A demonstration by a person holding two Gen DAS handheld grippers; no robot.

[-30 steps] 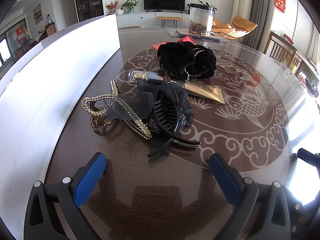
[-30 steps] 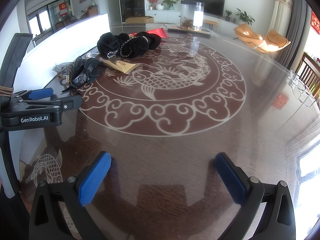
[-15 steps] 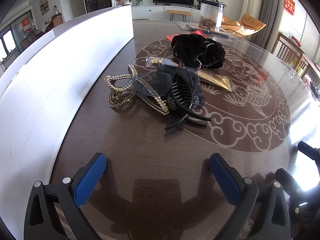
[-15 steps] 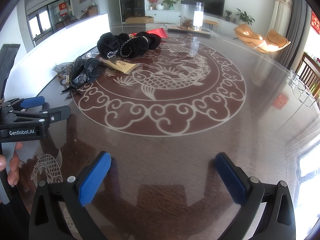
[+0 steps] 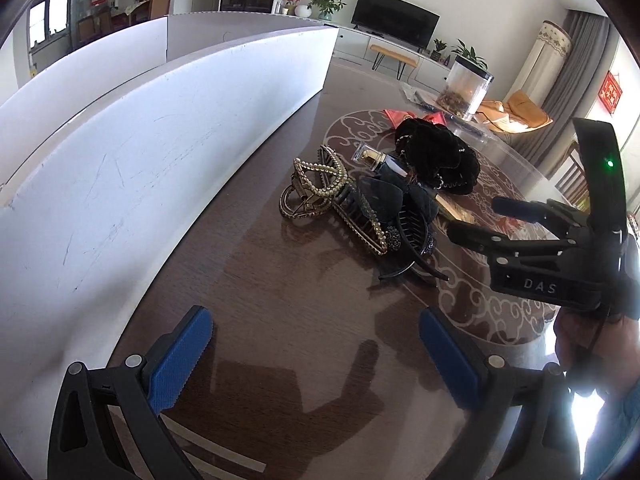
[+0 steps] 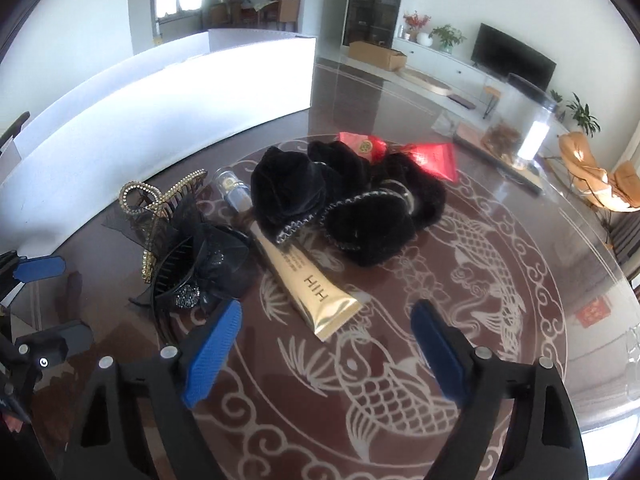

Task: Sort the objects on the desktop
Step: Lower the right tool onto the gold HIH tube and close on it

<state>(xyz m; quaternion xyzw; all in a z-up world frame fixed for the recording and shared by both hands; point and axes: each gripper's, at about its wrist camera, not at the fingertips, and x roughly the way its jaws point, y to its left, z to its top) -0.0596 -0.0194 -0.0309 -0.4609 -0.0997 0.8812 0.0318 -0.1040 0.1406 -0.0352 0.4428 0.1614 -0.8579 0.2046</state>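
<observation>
Now I was at the reaching step of the sorting: nothing was picked yet, and both my tools pointed down at the heap of things on the table (image 6: 540, 240). My right gripper (image 6: 326, 344) had just been closing a little, but nothing was between its blue pads, so it was still released. The gold tube (image 6: 308, 280) lay just beyond it, its flat end near me and its cap end far under the black scrunchies (image 6: 344, 208). Left of the tube lay the black bow clip (image 6: 200, 272), and the pearl claw clip (image 5: 316, 192) was beside it, near the white board (image 5: 160, 152). My left gripper (image 5: 316, 360) hung released over bare table. I judged the next move to be bringing the right pads around the tube's flat end and then closing, without catching the bow clip.
</observation>
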